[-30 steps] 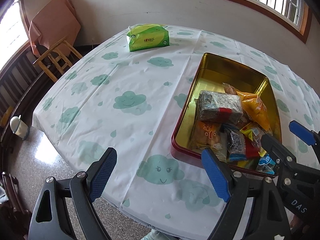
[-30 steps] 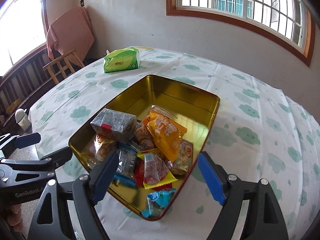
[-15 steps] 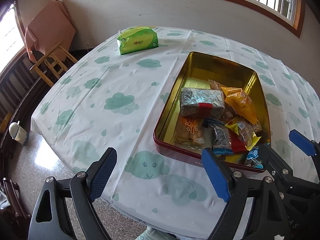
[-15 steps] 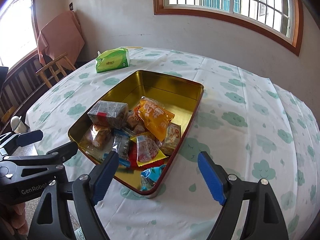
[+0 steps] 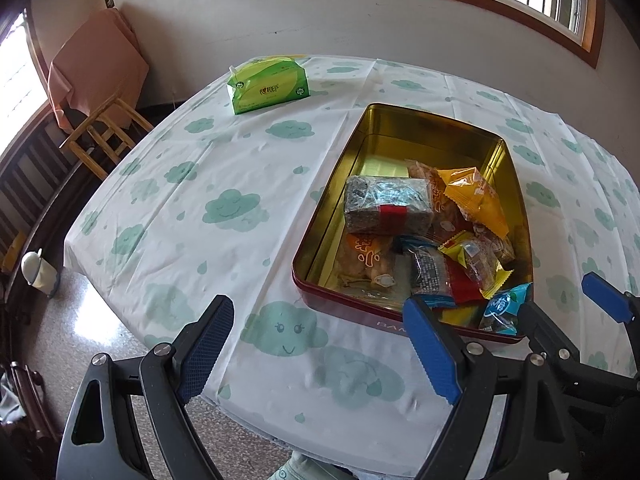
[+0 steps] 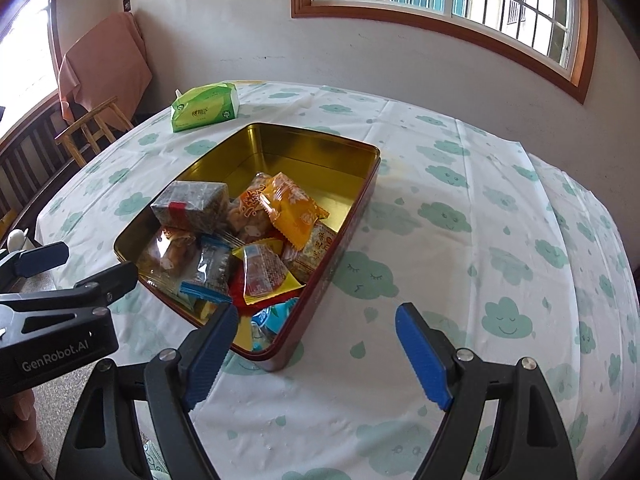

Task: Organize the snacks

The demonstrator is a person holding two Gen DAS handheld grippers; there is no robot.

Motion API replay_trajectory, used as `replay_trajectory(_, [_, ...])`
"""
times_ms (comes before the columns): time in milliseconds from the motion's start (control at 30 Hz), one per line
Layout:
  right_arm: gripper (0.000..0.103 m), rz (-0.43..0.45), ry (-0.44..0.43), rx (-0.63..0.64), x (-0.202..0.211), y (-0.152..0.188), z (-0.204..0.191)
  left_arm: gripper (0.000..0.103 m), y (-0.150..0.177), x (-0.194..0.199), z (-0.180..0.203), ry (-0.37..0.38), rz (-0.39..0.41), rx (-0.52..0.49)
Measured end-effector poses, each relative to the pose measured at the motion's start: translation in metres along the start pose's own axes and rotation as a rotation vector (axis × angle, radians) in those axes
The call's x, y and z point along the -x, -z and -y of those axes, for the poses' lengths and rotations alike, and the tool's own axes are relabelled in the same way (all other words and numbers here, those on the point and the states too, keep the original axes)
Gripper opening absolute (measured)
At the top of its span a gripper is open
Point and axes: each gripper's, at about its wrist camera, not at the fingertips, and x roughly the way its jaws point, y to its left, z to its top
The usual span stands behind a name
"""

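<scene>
**A:** Item one: tin [image 6: 362, 188], gold inside, red outside, on the counter [image 6: 460, 264] near its front edge. Contents?

**B:** Mixed snack packets heaped at the near end; the far end is bare. Wrapped grey block with red band [image 5: 388, 204]: likely the firmest and heaviest, best taken across its short sides. Orange pouch [image 6: 294, 210]: light, crinkly film, probably slippery; pinch a sealed edge. Blue packet [image 5: 504, 308], lying over the near rim: small and soft, easy to crush.

**A:** Fingers?

**B:** Left gripper [image 5: 320, 350] and right gripper [image 6: 316, 354] both spread wide, holding nothing, hovering short of the tin.

**A:** Obscured?

**B:** Lower packets are buried, so there is no sure count. Print is too small to read. The tin's near corner sits behind a finger of the left gripper. Green tissue pack [image 5: 268, 84] stands well apart at the far edge.
</scene>
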Motion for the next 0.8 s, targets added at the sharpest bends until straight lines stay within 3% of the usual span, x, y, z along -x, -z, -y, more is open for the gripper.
replay_trajectory(800, [0.083,-0.043,-0.029,0.000,-0.0074,0.0043,-0.0016,0.084,-0.0012,0.0023,-0.0036,-0.004,-0.001,0.009])
